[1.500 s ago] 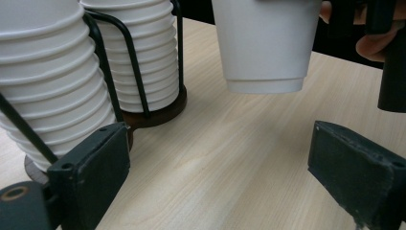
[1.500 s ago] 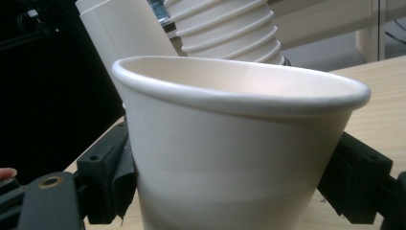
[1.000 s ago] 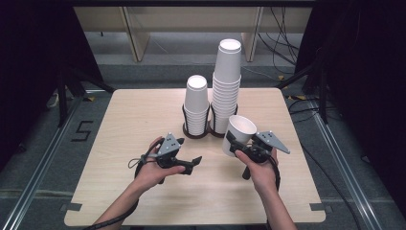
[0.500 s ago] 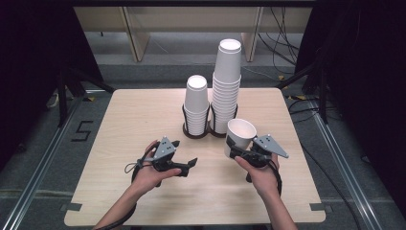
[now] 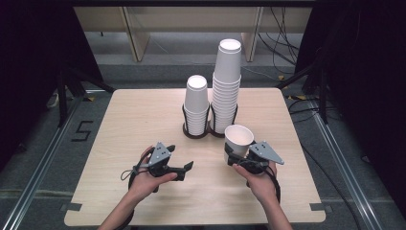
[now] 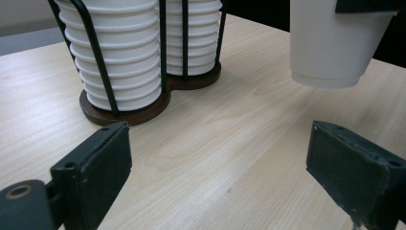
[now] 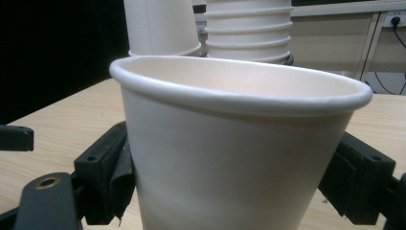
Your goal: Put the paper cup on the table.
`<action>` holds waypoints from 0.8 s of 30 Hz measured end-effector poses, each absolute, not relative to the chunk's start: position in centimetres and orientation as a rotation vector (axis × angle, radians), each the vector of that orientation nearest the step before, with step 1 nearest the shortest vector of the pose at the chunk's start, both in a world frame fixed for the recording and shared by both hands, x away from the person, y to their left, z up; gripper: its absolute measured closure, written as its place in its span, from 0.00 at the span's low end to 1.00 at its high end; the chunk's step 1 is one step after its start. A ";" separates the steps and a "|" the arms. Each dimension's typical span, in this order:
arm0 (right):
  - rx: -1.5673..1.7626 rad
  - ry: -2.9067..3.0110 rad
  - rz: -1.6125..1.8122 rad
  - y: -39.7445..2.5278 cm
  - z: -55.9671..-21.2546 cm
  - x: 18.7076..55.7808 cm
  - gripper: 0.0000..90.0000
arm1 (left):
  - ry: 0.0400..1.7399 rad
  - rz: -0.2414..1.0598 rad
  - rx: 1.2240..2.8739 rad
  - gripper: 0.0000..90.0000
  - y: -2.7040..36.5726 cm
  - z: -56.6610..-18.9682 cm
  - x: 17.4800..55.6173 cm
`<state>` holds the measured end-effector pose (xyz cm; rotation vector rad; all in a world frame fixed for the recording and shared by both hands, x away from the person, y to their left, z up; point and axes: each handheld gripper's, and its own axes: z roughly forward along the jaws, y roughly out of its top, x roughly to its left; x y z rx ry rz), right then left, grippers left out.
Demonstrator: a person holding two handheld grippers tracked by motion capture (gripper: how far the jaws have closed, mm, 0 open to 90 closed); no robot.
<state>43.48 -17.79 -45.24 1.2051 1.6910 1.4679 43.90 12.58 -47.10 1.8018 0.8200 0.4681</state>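
Observation:
A white paper cup (image 5: 238, 136) is held upright a little above the wooden table (image 5: 119, 134), with my right gripper (image 5: 240, 155) shut on its lower wall. In the right gripper view the cup (image 7: 239, 143) sits between both jaws, mouth up and empty. My left gripper (image 5: 186, 170) stands open to its left, low over the table, with nothing in it. The left gripper view looks between its wide-apart jaws, and my left gripper (image 6: 220, 165) faces the held cup (image 6: 330, 43) at upper right.
Behind the grippers stands a black wire holder (image 5: 196, 133) with two stacks of white cups. The short stack (image 5: 197, 105) is on the left and the tall stack (image 5: 226, 81) on the right. Bare wood lies left and right of it.
Both hands have drawn back slightly toward the near edge. The cup has come along in the right gripper. The left gripper's jaws stay open.

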 end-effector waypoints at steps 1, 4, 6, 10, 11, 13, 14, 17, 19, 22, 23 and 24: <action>1.181 1.696 1.467 -17.8 -45.4 43.5 0.19 | 0.815 0.465 1.792 0.09 12.6 -47.2 44.0; 1.182 1.702 1.447 -17.6 -45.9 43.4 0.19 | 0.834 0.469 1.792 0.09 12.9 -47.3 43.9; 1.181 1.704 1.450 -17.4 -46.1 43.5 0.19 | 0.843 0.469 1.790 0.09 13.1 -47.4 43.9; 1.147 1.728 1.436 -17.1 -46.5 43.7 0.19 | 0.847 0.465 1.781 0.09 13.3 -47.7 43.9; 1.156 1.732 1.441 -16.8 -46.6 43.7 0.19 | 0.853 0.469 1.784 0.10 13.3 -47.7 43.9; 1.161 1.736 1.438 -16.6 -46.8 43.7 0.18 | 0.855 0.467 1.780 0.09 13.3 -47.8 43.9; 1.170 1.741 1.441 -16.3 -47.0 43.6 0.18 | 0.861 0.470 1.790 0.10 13.4 -47.8 43.9; 1.136 1.765 1.414 -16.1 -47.3 43.8 0.18 | 0.855 0.468 1.792 0.10 13.3 -47.8 43.9; 1.144 1.762 1.416 -15.8 -47.5 43.7 0.18 | 0.852 0.467 1.792 0.10 13.3 -47.7 43.9; 1.101 1.782 1.393 -15.6 -47.7 43.8 0.18 | 0.855 0.467 1.788 0.10 13.3 -47.8 43.9; 1.124 1.781 1.425 -15.3 -47.8 43.7 0.18 | 0.857 0.466 1.789 0.10 13.3 -47.8 43.9; 1.104 1.784 1.387 -15.3 -47.9 43.7 0.18 | 0.858 0.467 1.789 0.10 13.3 -47.8 43.9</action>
